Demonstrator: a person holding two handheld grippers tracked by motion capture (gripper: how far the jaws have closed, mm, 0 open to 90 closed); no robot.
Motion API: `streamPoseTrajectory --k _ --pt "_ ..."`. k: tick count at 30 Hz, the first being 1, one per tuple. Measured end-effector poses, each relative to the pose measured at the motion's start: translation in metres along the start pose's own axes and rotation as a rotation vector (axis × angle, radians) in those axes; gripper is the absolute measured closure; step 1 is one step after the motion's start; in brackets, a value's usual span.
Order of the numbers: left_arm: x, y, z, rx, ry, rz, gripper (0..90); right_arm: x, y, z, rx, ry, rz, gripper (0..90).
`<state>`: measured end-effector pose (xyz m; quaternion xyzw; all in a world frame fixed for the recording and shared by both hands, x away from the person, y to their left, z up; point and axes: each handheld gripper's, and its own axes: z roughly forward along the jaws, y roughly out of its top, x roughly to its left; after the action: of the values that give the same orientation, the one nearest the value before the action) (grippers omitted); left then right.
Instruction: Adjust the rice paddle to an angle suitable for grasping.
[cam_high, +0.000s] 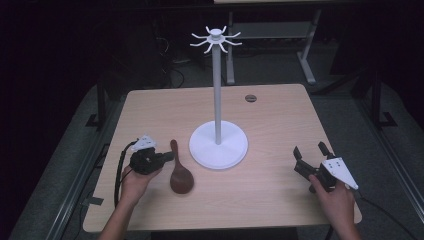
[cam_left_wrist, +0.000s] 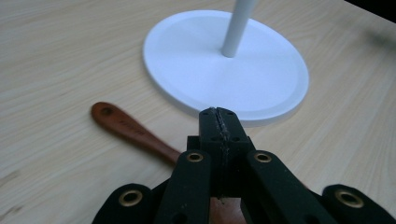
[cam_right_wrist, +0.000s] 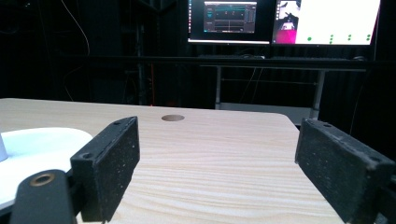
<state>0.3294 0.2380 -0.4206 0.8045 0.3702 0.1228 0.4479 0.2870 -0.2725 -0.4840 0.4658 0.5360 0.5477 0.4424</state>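
Observation:
A dark brown wooden spoon lies flat on the table left of a white hook stand, its bowl toward me. The stand's thin pole rises to a ring of hooks. My left gripper lies low at the spoon's left, jaws pressed together with nothing visible between them. In the left gripper view that gripper hangs shut just over the spoon handle, pointing at the stand's round base. My right gripper stands open and empty at the table's right; its wide-apart pads frame bare wood.
The light wooden table has a round cable hole at the back right. Its right edge runs close to my right hand. Beyond the table's far edge stand lit monitors on a dark desk, and another desk's legs.

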Motion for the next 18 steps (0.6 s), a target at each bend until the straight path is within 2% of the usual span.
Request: streamPoseTrajectory --k 7,8,18 --pt "-0.018 0.001 0.020 0.032 -0.065 0.045 89.8 0.000 0.000 0.000 -0.001 0.000 -0.002 13.2" --pt "-0.020 0.002 0.022 0.035 -0.067 0.058 89.9 0.000 0.000 0.000 -0.001 0.001 -0.003 13.2" --pt "-0.034 -0.004 0.039 0.109 -0.086 0.067 89.8 0.000 0.000 0.000 0.000 0.001 -0.002 13.2"
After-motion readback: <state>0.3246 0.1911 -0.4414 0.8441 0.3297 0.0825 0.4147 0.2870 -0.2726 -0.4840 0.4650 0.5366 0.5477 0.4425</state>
